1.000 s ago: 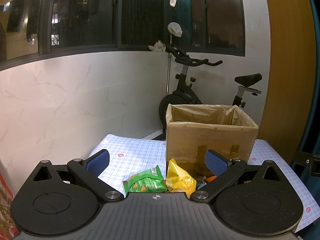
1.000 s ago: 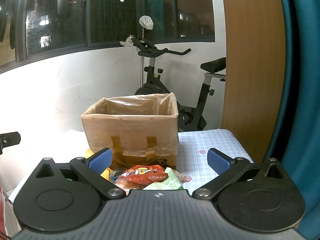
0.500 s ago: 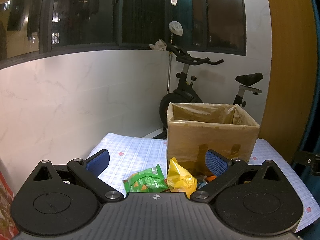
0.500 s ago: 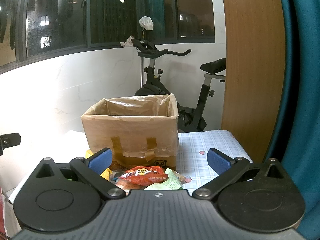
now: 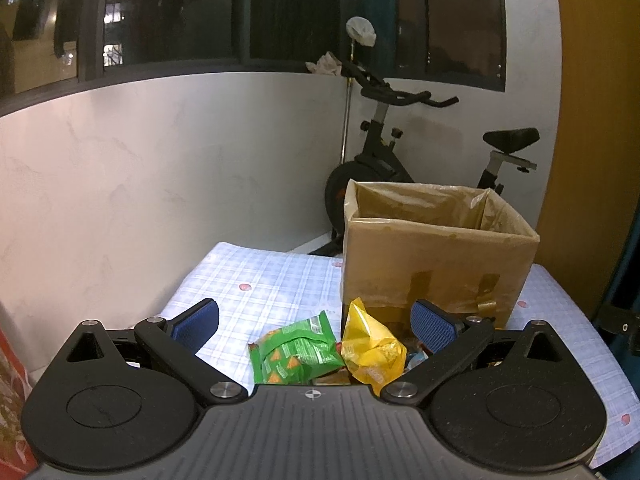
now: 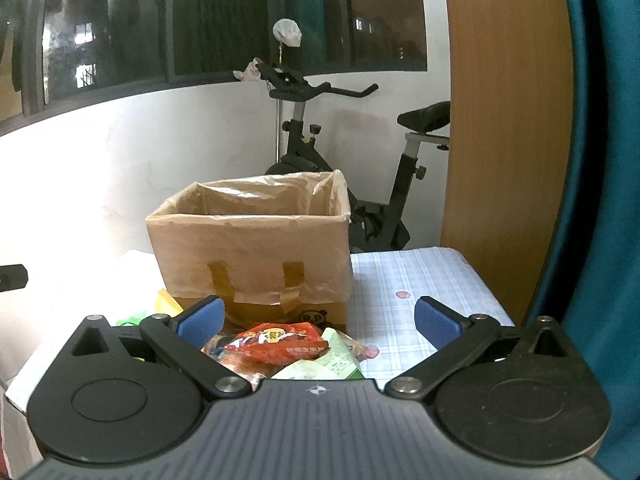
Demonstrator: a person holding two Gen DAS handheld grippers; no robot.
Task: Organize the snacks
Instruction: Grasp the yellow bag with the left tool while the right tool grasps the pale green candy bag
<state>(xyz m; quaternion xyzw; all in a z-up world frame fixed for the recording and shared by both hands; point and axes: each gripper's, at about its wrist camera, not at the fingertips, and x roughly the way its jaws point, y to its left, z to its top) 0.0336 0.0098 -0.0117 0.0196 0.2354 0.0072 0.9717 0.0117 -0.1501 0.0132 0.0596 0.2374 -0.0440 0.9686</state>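
Table scene unchanged; both grippers stay spread, empty.

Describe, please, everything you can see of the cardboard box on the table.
The cardboard box is brown, roughly cubic and open at the top, standing upright on the checked tablecloth. A thin translucent plastic liner is folded over its rim and hangs down the outside, fixed with strips of brown tape. A small panda print shows near its lower front corner. Its inside bottom is hidden. Snack packets, among them a yellow one, lie at its base; whether they touch it is unclear.
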